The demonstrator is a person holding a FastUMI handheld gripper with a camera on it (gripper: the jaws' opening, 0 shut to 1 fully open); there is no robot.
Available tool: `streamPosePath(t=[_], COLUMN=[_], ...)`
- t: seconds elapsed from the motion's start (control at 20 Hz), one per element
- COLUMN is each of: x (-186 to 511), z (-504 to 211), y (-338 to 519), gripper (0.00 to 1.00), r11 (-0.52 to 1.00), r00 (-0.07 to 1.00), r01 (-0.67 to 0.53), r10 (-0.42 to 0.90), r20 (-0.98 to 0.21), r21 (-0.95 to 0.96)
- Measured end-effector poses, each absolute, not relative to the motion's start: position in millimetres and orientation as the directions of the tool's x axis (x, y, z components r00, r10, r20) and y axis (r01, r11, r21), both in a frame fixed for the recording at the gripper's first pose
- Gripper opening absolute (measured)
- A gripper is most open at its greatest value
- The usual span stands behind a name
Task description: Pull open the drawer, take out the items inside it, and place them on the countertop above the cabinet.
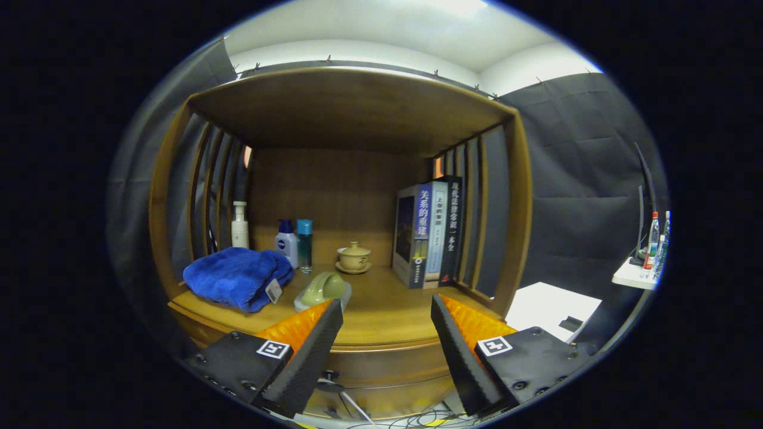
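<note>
The jaws are held wide apart and empty before the closed drawer (381, 372) below the table (381, 325), whose small knob (326, 381) could be missed or slipped off if approached off-centre.

A folded blue towel (235, 277) with a small tag lies at the left of the frame. Behind it stands a white pump bottle (240, 226), and to its right a white bottle with a blue cap (287, 243) just beside a clear bottle with a teal cap (304, 244). A pale green rounded object (322, 289) sits left of centre. A lidded tea bowl (354, 257) rests on a saucer at centre. Three books (429, 235) stand upright right of centre. At far right, drink bottles (653, 238) stand on a small white shelf (633, 277). Cables (417, 420) trail along the bottom.
</note>
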State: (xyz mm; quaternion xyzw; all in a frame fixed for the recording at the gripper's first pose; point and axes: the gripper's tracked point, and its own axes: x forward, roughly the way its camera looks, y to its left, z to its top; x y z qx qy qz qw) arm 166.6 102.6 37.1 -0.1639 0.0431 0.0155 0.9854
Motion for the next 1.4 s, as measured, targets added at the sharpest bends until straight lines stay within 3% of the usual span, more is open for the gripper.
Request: streamPosePath(t=[0.2, 0.35, 0.45, 0.55, 0.85, 1.0, 1.4], x=[152, 144, 128, 108, 99, 86, 51], z=[31, 53, 99, 141, 147, 155, 166], y=[73, 84, 110, 97, 83, 119, 160], gripper=[0.99, 0.99, 0.98, 0.98, 0.98, 0.98, 0.98], r11=[0.956, 0.978, 0.983, 0.977, 0.979, 0.969, 0.943], r00=[0.995, 0.996, 0.981, 0.968, 0.985, 0.970, 0.948], r01=[-0.004, -0.058, -0.183, -0.188, -0.101, -0.194, -0.306], r10=[-0.024, 0.044, 0.182, 0.167, 0.124, 0.213, 0.314], r20=[-0.093, -0.072, 0.071, 0.187, 0.118, 0.120, 0.048], r21=[-0.293, -0.201, 0.017, 0.101, -0.179, -0.152, -0.129])
